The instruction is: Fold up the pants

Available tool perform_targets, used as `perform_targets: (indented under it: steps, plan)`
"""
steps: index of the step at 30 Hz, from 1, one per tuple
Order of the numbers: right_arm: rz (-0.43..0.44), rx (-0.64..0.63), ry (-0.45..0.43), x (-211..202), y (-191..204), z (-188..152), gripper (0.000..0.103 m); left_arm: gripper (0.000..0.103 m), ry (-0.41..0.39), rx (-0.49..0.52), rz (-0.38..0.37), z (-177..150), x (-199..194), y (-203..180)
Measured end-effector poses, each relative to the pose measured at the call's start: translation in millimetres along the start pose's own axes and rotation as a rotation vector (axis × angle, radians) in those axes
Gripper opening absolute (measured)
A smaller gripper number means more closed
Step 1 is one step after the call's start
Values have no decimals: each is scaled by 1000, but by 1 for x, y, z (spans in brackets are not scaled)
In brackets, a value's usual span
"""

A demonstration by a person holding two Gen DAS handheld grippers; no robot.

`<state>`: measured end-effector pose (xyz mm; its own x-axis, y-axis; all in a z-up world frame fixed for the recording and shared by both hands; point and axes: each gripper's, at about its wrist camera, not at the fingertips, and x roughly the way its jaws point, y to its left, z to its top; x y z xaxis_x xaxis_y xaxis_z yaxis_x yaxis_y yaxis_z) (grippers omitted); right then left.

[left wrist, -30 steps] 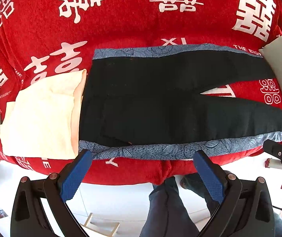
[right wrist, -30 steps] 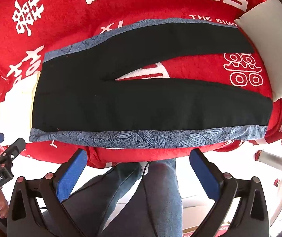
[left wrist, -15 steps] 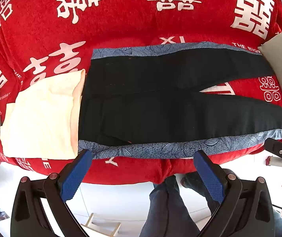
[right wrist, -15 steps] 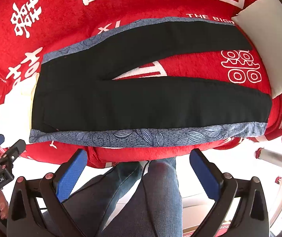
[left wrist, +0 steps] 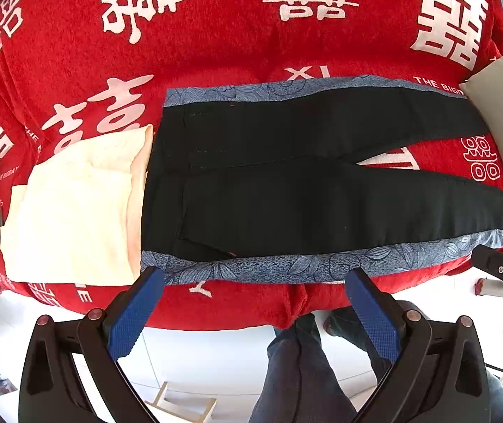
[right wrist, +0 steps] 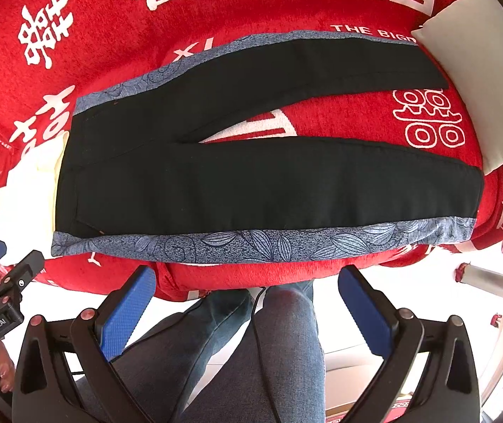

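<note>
On the red blanket point(left wrist: 216, 53) printed with white characters, the black pants point(left wrist: 321, 197) lay flat and unfolded, the waist at the left and the two legs running to the right with a narrow gap between them. A blue leaf-patterned stripe point(right wrist: 251, 243) ran along the near edge of the near leg. A cream folded cloth point(left wrist: 75, 211) touched the waist at the left, and a white cushion point(right wrist: 480, 88) lay just beside the far leg end.

Both claws hovered off the near edge of the blanket, apart from the fabric. The left gripper point(left wrist: 251, 317) had its blue pads spread wide and held nothing; the right gripper point(right wrist: 247, 313) was the same.

The step in hand seemed to be the first grasp for folding one leg over the other. To do it well, I judged that the left claw should pinch the near waist corner and the right claw the near hem, both taking only the stripe edge and not the blanket below. Lifting evenly and carrying the near leg to the far one would keep the seams aligned.
</note>
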<state>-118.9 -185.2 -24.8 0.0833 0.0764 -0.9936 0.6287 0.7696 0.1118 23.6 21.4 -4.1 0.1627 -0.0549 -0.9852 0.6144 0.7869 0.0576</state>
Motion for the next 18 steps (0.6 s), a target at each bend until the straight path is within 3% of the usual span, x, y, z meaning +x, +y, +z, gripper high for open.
perform_targets:
  steps: [18]
  plan:
    - [-9,0,9,3,1,4,103,103,10,0,-7,1,5,2]
